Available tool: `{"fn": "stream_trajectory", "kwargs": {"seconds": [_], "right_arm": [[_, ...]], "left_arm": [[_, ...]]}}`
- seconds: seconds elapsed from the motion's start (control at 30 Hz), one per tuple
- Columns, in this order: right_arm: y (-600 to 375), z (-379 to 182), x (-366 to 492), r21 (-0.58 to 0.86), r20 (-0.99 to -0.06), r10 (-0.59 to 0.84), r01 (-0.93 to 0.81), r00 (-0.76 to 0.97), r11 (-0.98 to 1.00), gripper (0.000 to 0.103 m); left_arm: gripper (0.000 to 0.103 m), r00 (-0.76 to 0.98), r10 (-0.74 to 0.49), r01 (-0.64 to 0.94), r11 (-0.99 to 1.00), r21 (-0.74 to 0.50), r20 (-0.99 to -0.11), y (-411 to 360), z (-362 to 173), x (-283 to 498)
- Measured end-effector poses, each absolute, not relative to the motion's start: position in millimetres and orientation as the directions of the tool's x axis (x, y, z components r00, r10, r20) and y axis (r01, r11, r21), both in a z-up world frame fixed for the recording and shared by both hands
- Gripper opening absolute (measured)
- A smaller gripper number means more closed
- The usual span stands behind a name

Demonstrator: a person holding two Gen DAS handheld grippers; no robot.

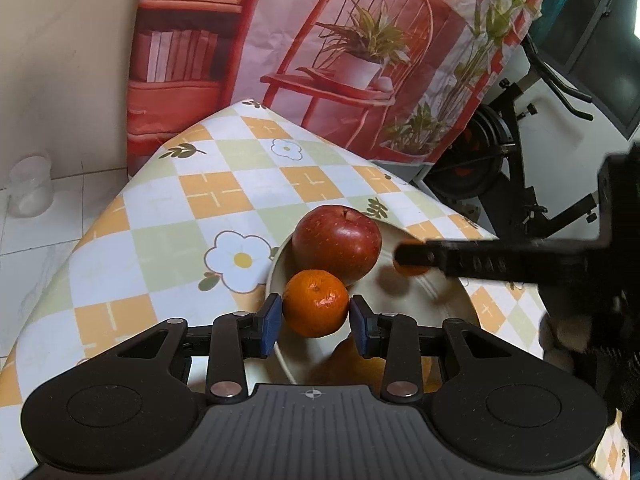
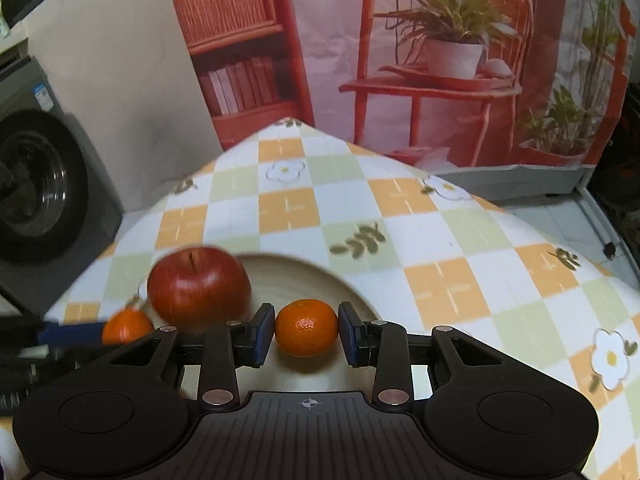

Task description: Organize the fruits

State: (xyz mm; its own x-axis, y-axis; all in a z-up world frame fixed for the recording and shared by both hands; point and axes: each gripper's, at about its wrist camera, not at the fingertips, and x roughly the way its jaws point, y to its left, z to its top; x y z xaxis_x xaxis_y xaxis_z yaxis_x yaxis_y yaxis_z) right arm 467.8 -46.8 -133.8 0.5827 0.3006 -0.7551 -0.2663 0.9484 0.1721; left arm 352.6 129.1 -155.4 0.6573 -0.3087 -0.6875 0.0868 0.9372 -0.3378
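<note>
Checkered floral tablecloth (image 2: 448, 240) carries a cream ceramic bowl (image 1: 436, 300) where each gripper, left gripper (image 1: 316, 316) and right gripper (image 2: 307, 330), pinches a small orange mandarin, left mandarin (image 1: 315, 303), right mandarin (image 2: 306, 327), a red apple (image 1: 337, 242) at twelve o'clock.

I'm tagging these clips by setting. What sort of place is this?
Probably a room in a home, set up for recording: a table under a checked floral cloth, a washing machine beside it, an exercise bike, and a printed backdrop behind.
</note>
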Motion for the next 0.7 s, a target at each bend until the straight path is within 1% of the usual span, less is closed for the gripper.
{"fn": "stream_trajectory", "kwargs": {"seconds": [0.33, 0.47, 0.7], "right_arm": [[-39.6, -136.4, 480.0, 0.203, -0.732, 0.314, -0.246, 0.604, 0.948, 0.033], [-45.1, -130.5, 475.6, 0.205, -0.721, 0.314, -0.243, 0.618, 0.948, 0.033], [-70.1, -114.7, 454.0, 0.238, -0.685, 0.332, -0.231, 0.649, 0.943, 0.033]], "left_arm": [[0.040, 0.659, -0.292, 0.081, 0.944, -0.321, -0.693, 129.5, -156.9, 353.3], [0.041, 0.657, -0.297, 0.087, 0.943, -0.321, -0.693, 127.5, -154.3, 351.3], [0.041, 0.682, -0.282, 0.110, 0.952, -0.287, -0.674, 117.3, -137.8, 342.1]]}}
